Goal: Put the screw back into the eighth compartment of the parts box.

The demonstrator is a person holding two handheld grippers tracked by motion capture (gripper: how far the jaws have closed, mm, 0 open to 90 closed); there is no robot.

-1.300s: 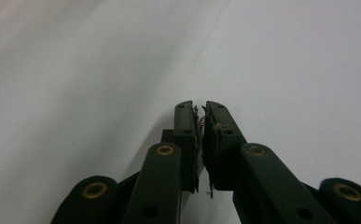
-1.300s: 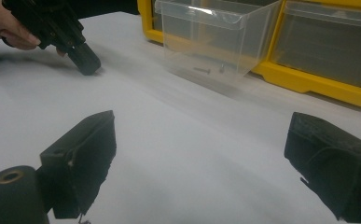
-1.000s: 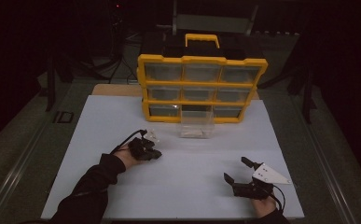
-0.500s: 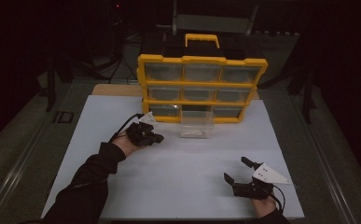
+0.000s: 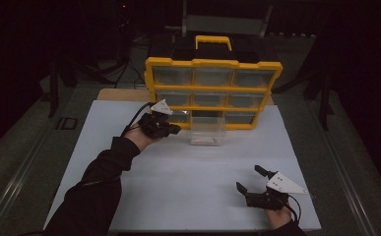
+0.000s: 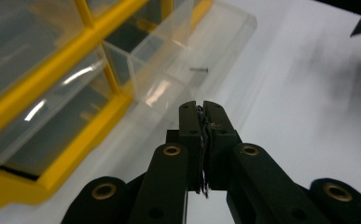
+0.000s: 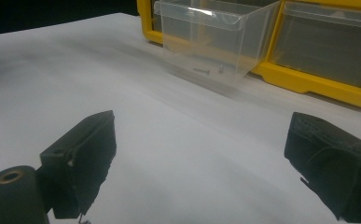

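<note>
Clear plastic drawer [image 5: 206, 130] sits pulled out — left gripper [image 5: 171, 129] beside it, fingers pressed together, seemingly pinching something thin. Right gripper [image 5: 249, 183] hovers over the tabletop [image 5: 188, 182] — fingers wide apart, empty.

The left gripper [image 5: 174, 130] was a chunky all-black thing with a black cable looping off the back and a pale grey three-cornered plate on top, and the person wore a long dark sleeve [image 5: 95, 186] down to the wrist. Its linkage arms had little brass-coloured rivets at the pivots, with flat black blocks for jaws. The right gripper [image 5: 249, 179] looked the same, black body, trailing cable, and a grey plate with a few small dark holes in it.
</note>
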